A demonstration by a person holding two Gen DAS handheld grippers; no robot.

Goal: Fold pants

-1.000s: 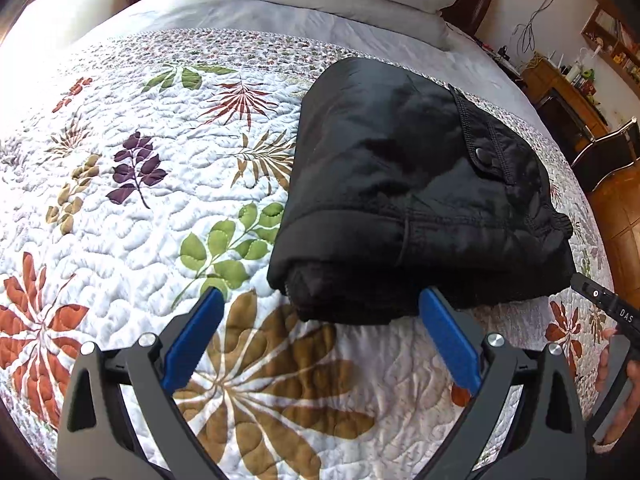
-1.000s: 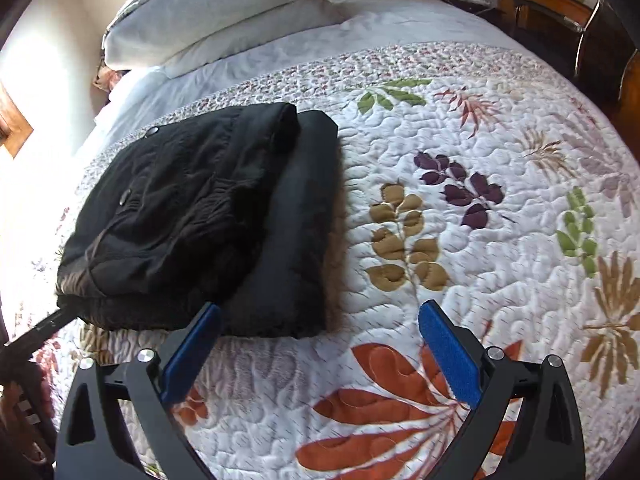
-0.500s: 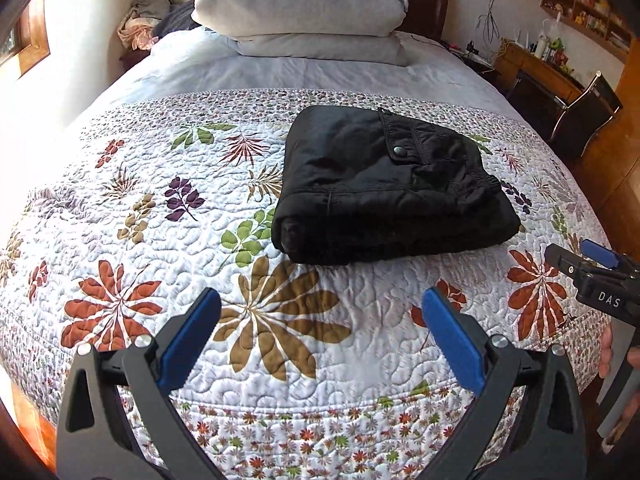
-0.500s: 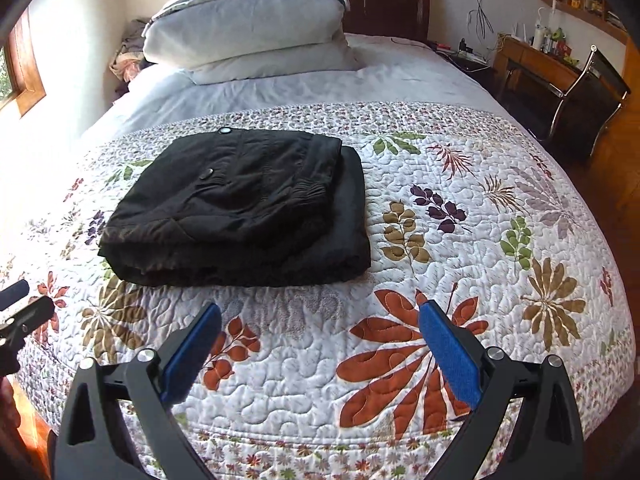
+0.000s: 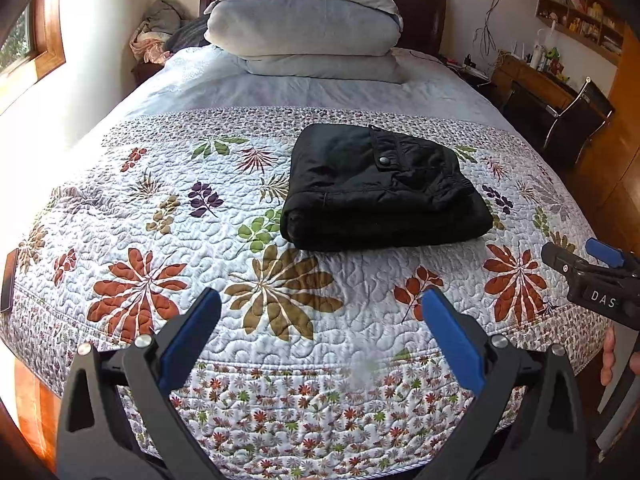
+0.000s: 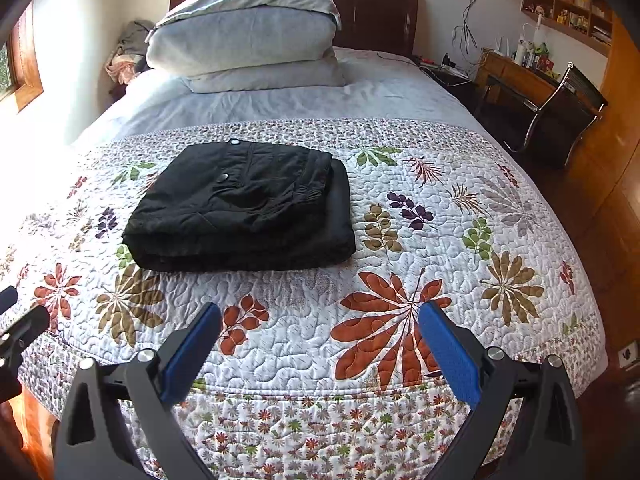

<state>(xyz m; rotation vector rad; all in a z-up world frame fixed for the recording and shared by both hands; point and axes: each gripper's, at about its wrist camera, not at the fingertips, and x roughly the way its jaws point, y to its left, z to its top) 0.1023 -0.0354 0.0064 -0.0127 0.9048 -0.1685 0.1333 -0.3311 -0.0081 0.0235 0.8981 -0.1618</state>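
The black pants (image 5: 380,188) lie folded into a compact rectangular stack on the floral quilt (image 5: 160,208), a pocket flap with a snap button on top. They also show in the right wrist view (image 6: 244,208). My left gripper (image 5: 320,320) is open and empty, held back over the foot edge of the bed, well short of the pants. My right gripper (image 6: 320,332) is open and empty, also back at the foot edge. Part of the right gripper shows at the right edge of the left wrist view (image 5: 596,280).
Two stacked grey pillows (image 5: 308,28) rest against the dark headboard. A desk (image 6: 520,76) and a black chair (image 6: 560,108) stand to the right of the bed. A window (image 5: 28,40) is at the left. A dark flat object (image 5: 8,280) lies at the quilt's left edge.
Both grippers have pulled back from the folded pants toward the foot of the bed, so the pants look smaller and farther. Both stay open and empty.
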